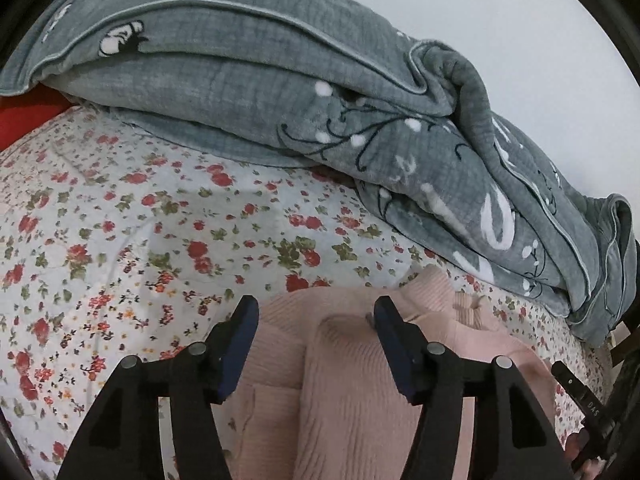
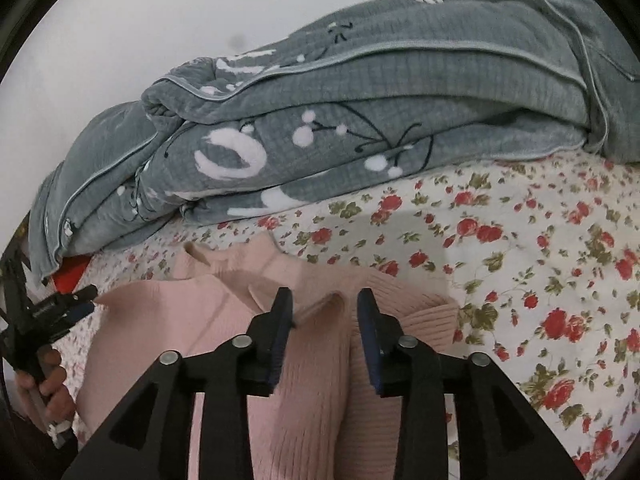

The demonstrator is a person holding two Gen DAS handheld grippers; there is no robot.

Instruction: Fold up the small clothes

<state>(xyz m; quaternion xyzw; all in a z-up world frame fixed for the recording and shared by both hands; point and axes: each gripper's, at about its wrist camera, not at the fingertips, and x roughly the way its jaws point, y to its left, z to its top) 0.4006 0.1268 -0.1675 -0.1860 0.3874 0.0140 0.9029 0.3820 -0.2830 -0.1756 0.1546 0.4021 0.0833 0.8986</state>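
A small pink ribbed knit sweater lies on the floral bedsheet, partly folded with a raised fold ridge. My left gripper is open, its jaws wide apart over the sweater's upper edge, holding nothing. In the right wrist view the sweater lies below my right gripper, which is open with a fold ridge of the knit between its jaws. The left gripper shows at the left edge by the sweater's left corner, held by a hand.
A bulky grey-green blanket with white and dark patterns is piled along the far side of the bed, also in the right wrist view. A white wall is behind it. Something red shows at the far left under the blanket.
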